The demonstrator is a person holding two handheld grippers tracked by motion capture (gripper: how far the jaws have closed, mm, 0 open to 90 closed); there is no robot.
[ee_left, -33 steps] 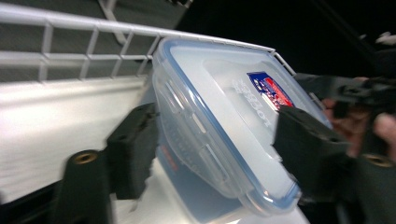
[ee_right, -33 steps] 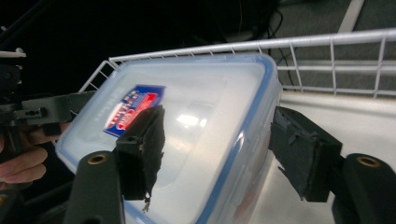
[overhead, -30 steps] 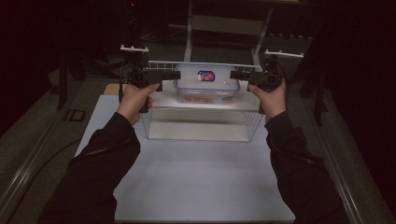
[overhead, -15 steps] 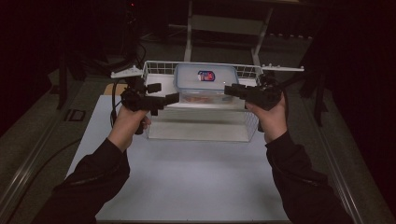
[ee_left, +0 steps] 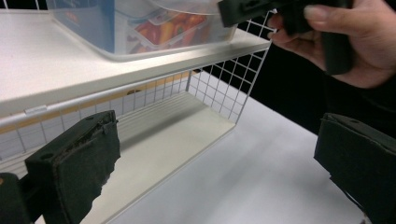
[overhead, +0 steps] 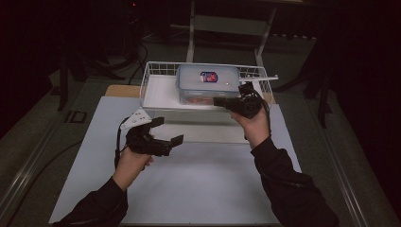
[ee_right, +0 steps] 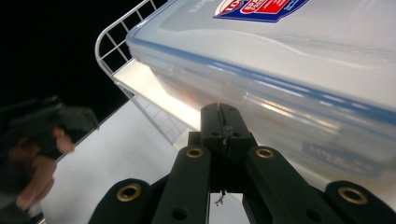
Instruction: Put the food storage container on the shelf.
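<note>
Judging by its rigid, smooth plastic, we expect the food box (overhead: 208, 83) to slip. We would take it at both short ends: the left gripper (overhead: 166, 131) has its fingers apart and empty, the right gripper (overhead: 216, 100) has them together on nothing.

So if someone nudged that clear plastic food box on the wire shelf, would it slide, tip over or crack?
The food box looks low and wide, so it would probably slide rather than tip. Its smooth clear walls on the flat white shelf board suggest little grip. The food visible inside likely gives it some weight, and the rigid-looking lid suggests it won't flex or crack easily.
</note>
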